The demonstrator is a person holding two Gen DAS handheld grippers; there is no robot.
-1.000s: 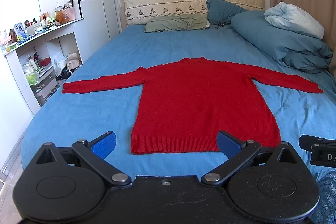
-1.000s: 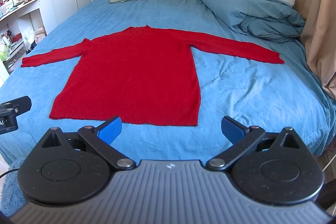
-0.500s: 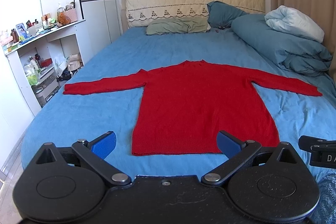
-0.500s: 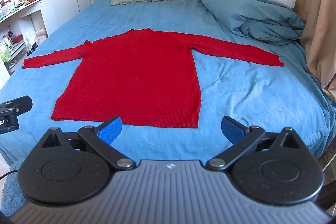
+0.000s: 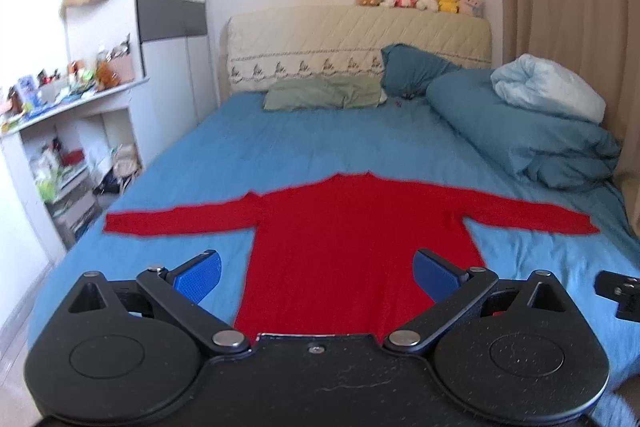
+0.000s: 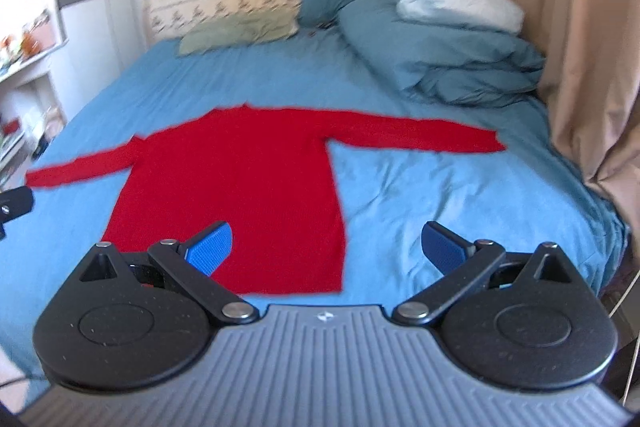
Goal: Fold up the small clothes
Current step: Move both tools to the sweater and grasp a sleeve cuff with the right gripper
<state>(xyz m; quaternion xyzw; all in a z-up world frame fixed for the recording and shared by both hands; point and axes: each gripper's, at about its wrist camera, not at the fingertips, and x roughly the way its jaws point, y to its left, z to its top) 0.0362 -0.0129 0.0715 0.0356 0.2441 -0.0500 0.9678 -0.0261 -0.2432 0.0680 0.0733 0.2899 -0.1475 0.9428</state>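
Note:
A red long-sleeved sweater (image 5: 352, 235) lies flat on the blue bed sheet (image 5: 304, 147), sleeves spread out to both sides, hem towards me. It also shows in the right wrist view (image 6: 248, 183). My left gripper (image 5: 318, 277) is open and empty above the sweater's lower body. My right gripper (image 6: 330, 249) is open and empty above the hem's right corner. The hem is hidden behind the left gripper's body.
A folded blue duvet (image 5: 532, 143) with a pale bundle (image 5: 548, 91) lies at the bed's back right. Pillows (image 5: 324, 97) and a headboard (image 5: 360, 43) are at the far end. Cluttered shelves (image 5: 60, 155) stand left. A curtain (image 6: 580, 47) hangs right.
Both grippers have moved forward and tilted up, so the sweater sits lower in both views and its hem now passes under the left gripper. Both stay open.

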